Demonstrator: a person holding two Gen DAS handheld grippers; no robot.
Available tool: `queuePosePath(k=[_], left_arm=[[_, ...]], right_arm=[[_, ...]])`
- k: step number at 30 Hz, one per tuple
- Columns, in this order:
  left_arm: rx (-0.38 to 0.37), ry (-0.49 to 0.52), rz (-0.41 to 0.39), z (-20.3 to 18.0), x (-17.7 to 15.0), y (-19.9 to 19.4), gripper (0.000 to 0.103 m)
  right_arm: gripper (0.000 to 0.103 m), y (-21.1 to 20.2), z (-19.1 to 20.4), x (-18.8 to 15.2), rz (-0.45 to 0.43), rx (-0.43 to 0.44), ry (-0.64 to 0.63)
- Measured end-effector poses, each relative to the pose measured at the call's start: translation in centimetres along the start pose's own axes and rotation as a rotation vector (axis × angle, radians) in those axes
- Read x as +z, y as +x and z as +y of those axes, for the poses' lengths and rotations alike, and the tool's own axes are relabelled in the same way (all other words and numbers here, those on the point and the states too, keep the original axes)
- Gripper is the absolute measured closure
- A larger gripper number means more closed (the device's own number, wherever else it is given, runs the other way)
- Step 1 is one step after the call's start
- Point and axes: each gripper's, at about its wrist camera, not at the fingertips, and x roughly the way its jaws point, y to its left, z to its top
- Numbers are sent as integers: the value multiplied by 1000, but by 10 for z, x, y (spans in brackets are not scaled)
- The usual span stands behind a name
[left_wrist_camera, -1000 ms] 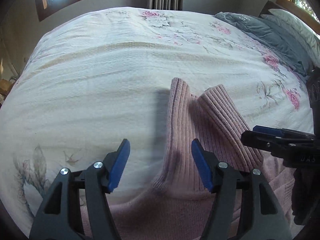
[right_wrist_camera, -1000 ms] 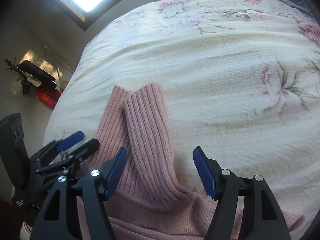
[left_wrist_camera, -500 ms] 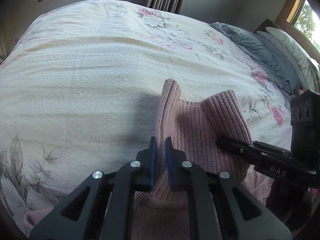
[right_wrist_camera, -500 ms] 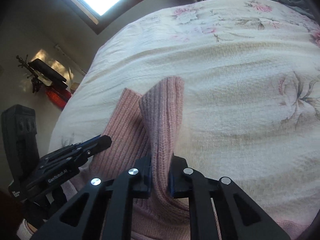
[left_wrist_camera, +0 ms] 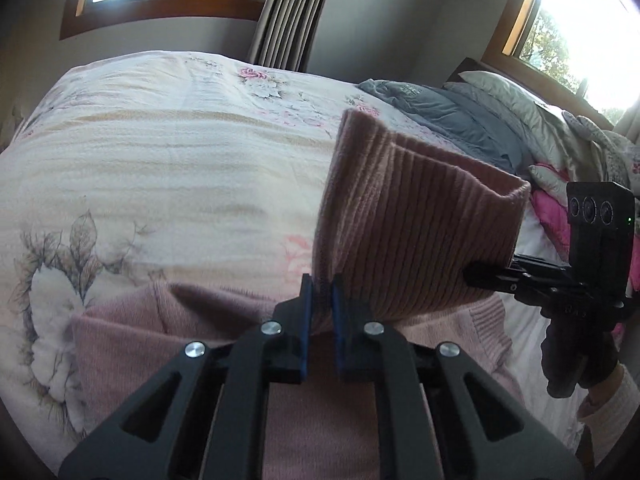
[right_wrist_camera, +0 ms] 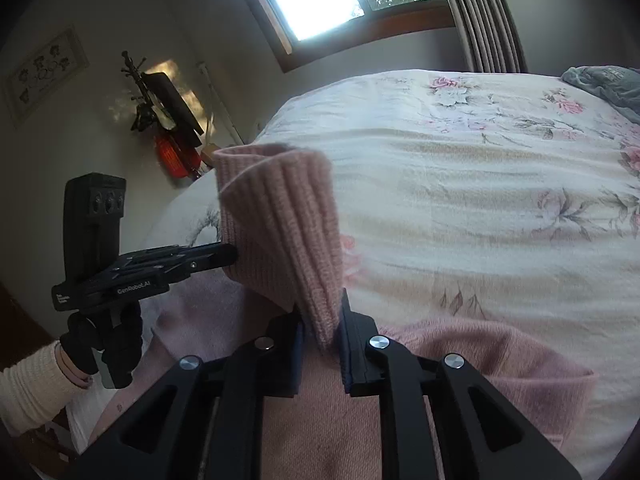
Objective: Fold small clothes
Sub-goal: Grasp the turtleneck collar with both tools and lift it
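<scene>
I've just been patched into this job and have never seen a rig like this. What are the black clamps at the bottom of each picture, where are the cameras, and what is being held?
No robot arm here: a person holds one handheld black two-finger gripper in each hand. Each picture comes from a fisheye camera on a gripper, looking forward along its jaws.

The left gripper shows in its own view, and again from the side in the right view, held by a black-gloved hand. The right gripper likewise.

A pink ribbed knit sweater lies on a bed covered by a cream floral quilt, with grey pillows behind. Both pairs of jaws are shut on the sweater's ribbed band, holding it up off the quilt.
</scene>
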Motion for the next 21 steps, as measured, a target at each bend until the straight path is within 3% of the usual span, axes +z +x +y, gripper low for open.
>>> queuePosePath(k=[10,12,18,19,21], left_arm=[[0,74,118,13,-74,-24,84],[-21,54,129,22,-80,-32,81],[-48,-82,103,42,-49,-29,69],[-77,-109,116,41,-43,-22,65],[-84,-161,148,43,-35,-6,65]], right_arm=[[71,-15,7,-79,151,-44,-54],[58,-22,2,-87,173,-42,-46],[47,-28,-28,-61,103,36,167],[47,-22,-36,-55,100,43,208],[47,-7,-48,-48,106,44,276]])
